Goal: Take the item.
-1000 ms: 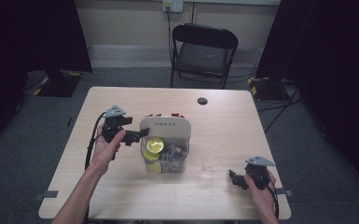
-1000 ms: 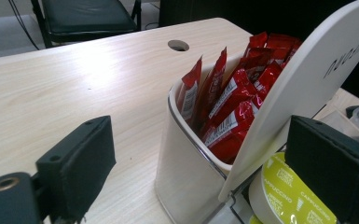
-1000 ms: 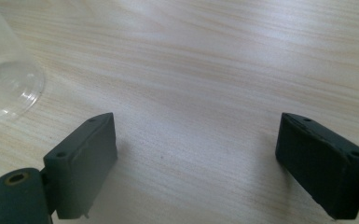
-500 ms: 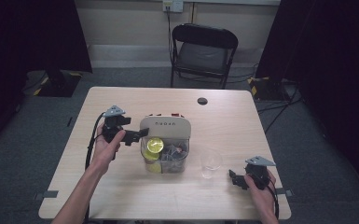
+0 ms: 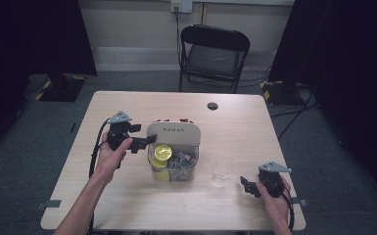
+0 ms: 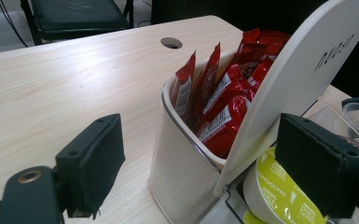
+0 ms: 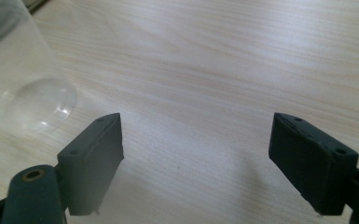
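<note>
One pale wooden bench (image 5: 127,205) takes up the middle of the high view, with a black folding chair (image 5: 214,54) standing beyond its far edge at the top of the frame. At the centre of the bench stands a white and clear plastic organiser box (image 5: 173,152) with a rounded white divider panel; its back compartment, seen in the middle of the left gripper view, holds upright red sachets (image 6: 224,107), and its front clear compartment holds coffee capsules, among them a yellow-green foil-lidded capsule (image 5: 162,152). The left tool (image 5: 144,142), left of centre in the high view, reaches sideways into the box. Its jaws are spread wide and stand either side of the box's corner, one outside the white wall and one over the yellow-green capsule, so it looks lined up to pick something from the box, probably the capsule; nothing is pinched yet. A clear plastic cup (image 5: 221,171) stands just right of the box, likely placed there to receive what is taken out. The right tool (image 5: 245,186), at the lower right of the high view, rests low near the cup with its jaws spread and empty, apparently waiting; in the right gripper view the cup's base sits at the upper left, apart from the jaws.
</note>
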The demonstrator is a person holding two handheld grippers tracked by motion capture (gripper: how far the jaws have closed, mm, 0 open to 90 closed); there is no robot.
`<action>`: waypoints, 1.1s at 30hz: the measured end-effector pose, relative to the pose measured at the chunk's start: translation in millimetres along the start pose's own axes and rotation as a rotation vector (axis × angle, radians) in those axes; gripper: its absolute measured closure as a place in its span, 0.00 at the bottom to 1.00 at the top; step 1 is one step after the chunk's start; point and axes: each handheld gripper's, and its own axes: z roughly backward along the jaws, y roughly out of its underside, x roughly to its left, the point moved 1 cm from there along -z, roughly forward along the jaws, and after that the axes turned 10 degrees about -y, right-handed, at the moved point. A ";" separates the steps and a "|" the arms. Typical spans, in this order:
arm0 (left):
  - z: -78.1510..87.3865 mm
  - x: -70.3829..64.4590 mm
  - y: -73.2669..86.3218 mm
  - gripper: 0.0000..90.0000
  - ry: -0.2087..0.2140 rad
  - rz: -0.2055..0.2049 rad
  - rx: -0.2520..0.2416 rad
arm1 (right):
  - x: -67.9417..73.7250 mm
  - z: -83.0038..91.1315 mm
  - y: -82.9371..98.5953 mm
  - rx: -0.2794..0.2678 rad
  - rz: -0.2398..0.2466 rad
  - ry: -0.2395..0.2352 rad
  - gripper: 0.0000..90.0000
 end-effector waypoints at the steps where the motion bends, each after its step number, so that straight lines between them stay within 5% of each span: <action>1: 0.0 0.6 -0.1 0.17 0.001 -0.009 -0.003 | 1.0 1.7 -1.0 -0.010 0.003 0.000 0.20; 4: 1.5 -0.1 -1.1 0.17 -0.004 -0.009 -0.036 | 4.2 7.3 -4.7 -0.030 0.021 0.003 0.22; 14: -3.7 0.0 0.3 0.14 0.009 0.002 -0.003 | 18.7 25.8 -20.4 -0.111 0.086 -0.041 0.23; 25: -3.2 0.6 0.1 0.15 0.013 0.002 0.000 | 45.0 40.1 -44.8 -0.164 0.174 -0.210 0.23; 33: -3.6 0.9 0.0 0.15 0.018 0.011 0.005 | 61.2 33.9 -65.6 -0.184 0.158 -0.300 0.27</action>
